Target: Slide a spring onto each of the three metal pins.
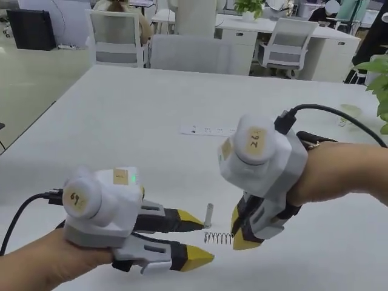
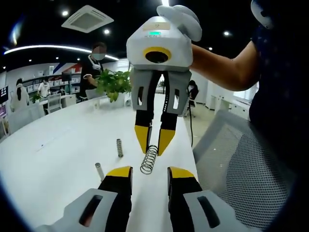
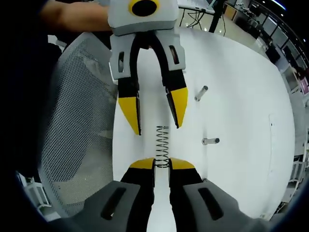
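Observation:
A thin wire spring (image 1: 218, 237) hangs level just above the white table, one end pinched in my right gripper (image 1: 237, 235), which is shut on it. My left gripper (image 1: 199, 238) faces it from the left, open, its yellow tips on either side of the spring's free end. In the right gripper view the spring (image 3: 162, 142) runs from my right gripper (image 3: 162, 164) toward the open left gripper (image 3: 157, 116). A short metal pin (image 1: 208, 215) stands upright just behind the spring. The left gripper view shows a plain pin (image 2: 99, 170) and a ridged one (image 2: 119, 147), perhaps carrying a spring.
The table (image 1: 121, 121) stretches far behind the work, with a white power strip (image 1: 208, 130) lying on it. Office chairs (image 1: 116, 37) line the far edge and a plant (image 1: 379, 79) leans in at the right. A mesh chair (image 3: 77, 121) sits below the table's near edge.

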`<state>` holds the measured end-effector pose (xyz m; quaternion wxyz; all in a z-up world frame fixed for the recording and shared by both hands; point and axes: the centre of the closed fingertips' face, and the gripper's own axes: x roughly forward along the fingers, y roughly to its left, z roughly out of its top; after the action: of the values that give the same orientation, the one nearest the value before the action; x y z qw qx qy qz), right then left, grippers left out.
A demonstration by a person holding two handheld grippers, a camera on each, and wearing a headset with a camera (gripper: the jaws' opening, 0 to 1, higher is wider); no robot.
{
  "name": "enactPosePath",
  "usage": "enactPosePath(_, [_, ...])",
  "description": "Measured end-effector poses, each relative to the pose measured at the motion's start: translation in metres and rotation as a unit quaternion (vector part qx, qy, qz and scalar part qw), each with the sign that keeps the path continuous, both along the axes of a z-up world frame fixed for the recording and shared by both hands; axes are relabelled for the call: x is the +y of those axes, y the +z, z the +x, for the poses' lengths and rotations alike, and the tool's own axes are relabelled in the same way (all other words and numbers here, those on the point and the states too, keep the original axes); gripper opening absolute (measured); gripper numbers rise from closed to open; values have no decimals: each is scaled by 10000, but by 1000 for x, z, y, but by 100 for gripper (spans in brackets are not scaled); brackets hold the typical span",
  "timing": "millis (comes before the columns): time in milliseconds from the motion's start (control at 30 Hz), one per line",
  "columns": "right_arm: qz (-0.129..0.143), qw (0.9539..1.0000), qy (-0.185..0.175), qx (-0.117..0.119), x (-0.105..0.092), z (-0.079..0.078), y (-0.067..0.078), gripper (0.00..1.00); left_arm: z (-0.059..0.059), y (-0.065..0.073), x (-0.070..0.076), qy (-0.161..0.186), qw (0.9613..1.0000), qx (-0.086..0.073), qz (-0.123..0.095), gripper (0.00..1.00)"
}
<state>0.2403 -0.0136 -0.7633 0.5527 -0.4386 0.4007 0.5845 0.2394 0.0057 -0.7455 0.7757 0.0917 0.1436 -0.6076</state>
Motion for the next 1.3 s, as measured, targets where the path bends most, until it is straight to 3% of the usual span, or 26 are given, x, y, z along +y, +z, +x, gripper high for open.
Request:
enactPosePath(333, [47, 9999, 70, -59, 2, 0, 3, 8, 0, 2, -4, -2, 10000, -86, -9, 15])
enactPosePath(733, [114, 9998, 160, -70, 7, -1, 4, 8, 4, 3, -3, 19, 9995, -311, 71, 4])
enactPosePath(1000, [117, 9997, 176, -102, 5, -1, 6, 8, 4, 2, -4, -25, 9993, -358, 113, 3])
enactPosePath(1300, [199, 9996, 169, -146, 9, -3, 16, 8, 4, -5, -3, -86, 9984, -444, 325, 3])
